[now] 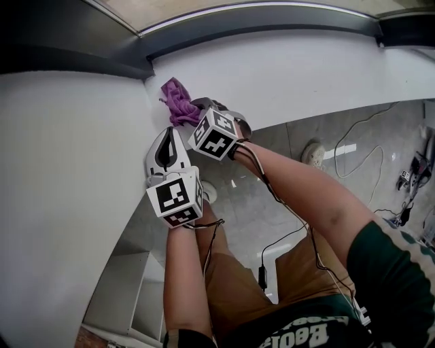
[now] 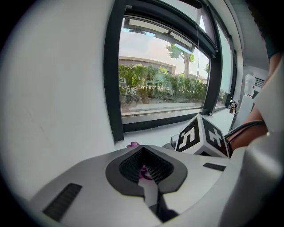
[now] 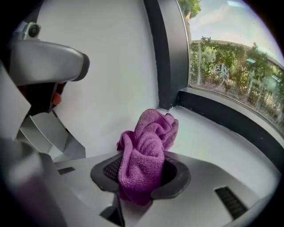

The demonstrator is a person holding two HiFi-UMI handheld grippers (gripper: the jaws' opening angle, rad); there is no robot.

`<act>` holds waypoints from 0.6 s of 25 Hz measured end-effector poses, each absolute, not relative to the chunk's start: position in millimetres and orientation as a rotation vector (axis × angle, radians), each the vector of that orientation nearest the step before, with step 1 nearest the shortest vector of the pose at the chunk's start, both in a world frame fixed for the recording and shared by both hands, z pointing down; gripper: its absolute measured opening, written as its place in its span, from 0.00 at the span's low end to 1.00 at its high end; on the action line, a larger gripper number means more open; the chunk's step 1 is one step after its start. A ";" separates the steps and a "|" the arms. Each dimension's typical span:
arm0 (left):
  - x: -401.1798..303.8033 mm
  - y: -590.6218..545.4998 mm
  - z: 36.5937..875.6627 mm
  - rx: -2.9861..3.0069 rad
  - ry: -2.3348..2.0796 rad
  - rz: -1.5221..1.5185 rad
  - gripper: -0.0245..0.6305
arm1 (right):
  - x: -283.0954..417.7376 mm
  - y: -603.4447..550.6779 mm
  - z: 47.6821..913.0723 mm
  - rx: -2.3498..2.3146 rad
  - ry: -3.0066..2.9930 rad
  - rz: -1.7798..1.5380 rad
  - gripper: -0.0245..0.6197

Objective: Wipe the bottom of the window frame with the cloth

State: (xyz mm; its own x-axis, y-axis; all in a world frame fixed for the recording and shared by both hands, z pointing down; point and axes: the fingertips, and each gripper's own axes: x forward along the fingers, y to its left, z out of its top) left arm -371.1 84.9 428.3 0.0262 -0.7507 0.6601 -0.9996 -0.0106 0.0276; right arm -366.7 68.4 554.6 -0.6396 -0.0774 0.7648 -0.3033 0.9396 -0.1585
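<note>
The purple cloth (image 1: 177, 101) is bunched on the white sill (image 1: 292, 75), close to the corner where the dark bottom window frame (image 1: 258, 20) meets the side wall. My right gripper (image 1: 196, 111) is shut on the cloth (image 3: 148, 150), which bulges up out of its jaws (image 3: 142, 177); the frame's bottom rail (image 3: 222, 117) runs a short way ahead to the right. My left gripper (image 1: 166, 139) hovers just behind and left of the right one, shut with nothing held (image 2: 146, 170). Past it a sliver of the cloth (image 2: 132, 144) and the bottom rail (image 2: 164, 119) show.
A white wall (image 1: 61, 190) fills the left. The vertical dark frame post (image 3: 166, 53) stands at the sill's corner. Below the sill lie a grey floor with cables (image 1: 367, 160), a round object (image 1: 313, 153) and a white shelf unit (image 1: 132, 292).
</note>
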 end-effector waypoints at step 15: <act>-363.9 83.5 428.6 1.846 -1.769 0.683 0.05 | -377.7 79.9 542.4 0.205 -2.331 0.371 0.27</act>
